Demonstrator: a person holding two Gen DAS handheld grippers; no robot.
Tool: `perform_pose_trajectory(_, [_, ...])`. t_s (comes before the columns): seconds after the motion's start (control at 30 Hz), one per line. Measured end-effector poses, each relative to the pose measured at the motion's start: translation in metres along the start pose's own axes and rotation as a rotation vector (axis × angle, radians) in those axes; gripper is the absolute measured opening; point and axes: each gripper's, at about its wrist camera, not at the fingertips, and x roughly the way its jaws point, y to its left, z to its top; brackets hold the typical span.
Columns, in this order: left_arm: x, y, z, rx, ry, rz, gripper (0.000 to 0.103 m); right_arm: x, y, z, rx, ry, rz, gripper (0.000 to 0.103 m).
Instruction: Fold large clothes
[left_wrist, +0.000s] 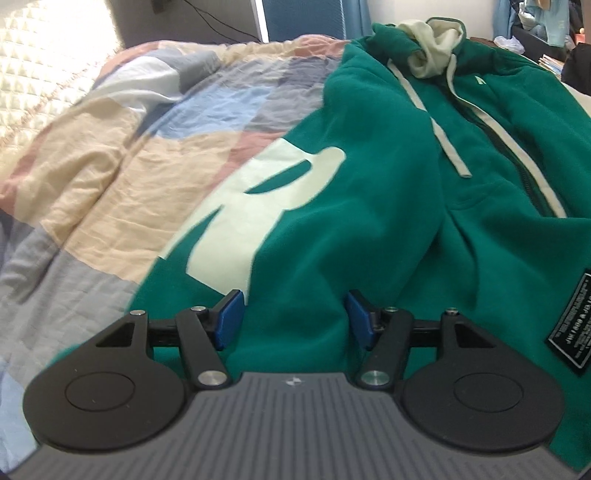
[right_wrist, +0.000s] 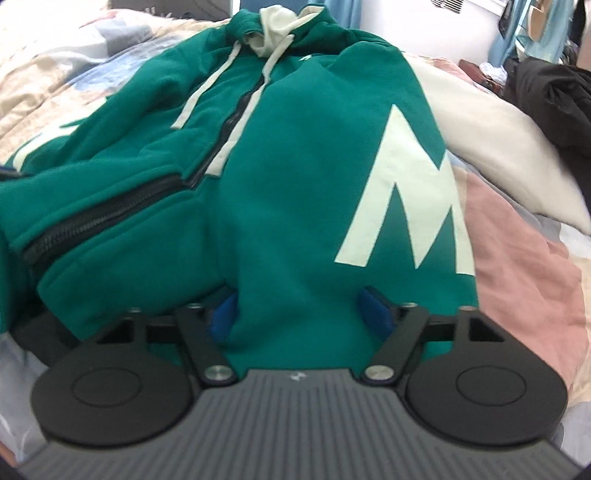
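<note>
A green zip hoodie with cream lettering, drawstrings and hood lining lies front up on a patchwork quilt. My left gripper sits low over the sleeve that bears a cream letter. Its blue pads stand apart, and green fleece fills the gap between them. My right gripper is down on the other sleeve of the hoodie, just below a cream letter M. A bulge of sleeve lies between its open jaws, and the fabric partly covers the left pad.
The quilt spreads out on both sides of the hoodie. A cream pillow lies to the right, with dark clothes piled beyond it. A black sewn label shows near the hem. A padded headboard stands at the far left.
</note>
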Motion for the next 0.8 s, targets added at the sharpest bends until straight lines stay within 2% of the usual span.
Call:
perform_pose_trajectory(0.03, [-0.001,0.003,0.001,-0.005,-0.008,0.007,0.056,-0.002,-0.004,0.002,0.018,-0.005,0.002,0.039])
perform_pose_trajectory(0.07, [-0.003,0.008,0.002,-0.02,-0.008,-0.004,0.047,-0.005,-0.009,0.004,0.045,-0.011,0.007,0.025])
perform_pose_trajectory(0.2, [-0.016,0.025,0.01,-0.074,-0.029,-0.038,0.015,-0.019,-0.03,0.009,0.138,-0.051,-0.025,0.017])
perform_pose_trajectory(0.3, [-0.033,0.046,0.023,-0.117,-0.079,-0.019,0.008,-0.039,-0.052,0.02,0.184,-0.11,-0.051,0.016])
perform_pose_trajectory(0.37, [-0.041,0.061,0.035,-0.109,-0.106,0.003,0.007,-0.052,-0.073,0.035,0.2,-0.155,-0.086,0.015])
perform_pose_trajectory(0.43, [-0.041,0.081,0.052,-0.087,-0.124,0.065,0.006,-0.061,-0.097,0.051,0.209,-0.191,-0.122,0.015])
perform_pose_trajectory(0.53, [-0.035,0.125,0.086,-0.112,-0.139,0.171,0.006,-0.072,-0.143,0.084,0.232,-0.235,-0.21,0.015])
perform_pose_trajectory(0.57, [-0.032,0.139,0.099,-0.115,-0.149,0.235,0.006,-0.072,-0.16,0.098,0.245,-0.25,-0.24,0.015])
perform_pose_trajectory(0.6, [-0.027,0.153,0.113,-0.113,-0.159,0.313,0.001,-0.074,-0.175,0.111,0.258,-0.266,-0.276,0.015])
perform_pose_trajectory(0.67, [-0.021,0.177,0.14,-0.101,-0.196,0.461,0.001,-0.074,-0.206,0.139,0.31,-0.298,-0.349,0.015])
perform_pose_trajectory(0.8, [-0.001,0.232,0.191,-0.156,-0.227,0.641,0.001,-0.061,-0.254,0.189,0.356,-0.365,-0.511,0.015])
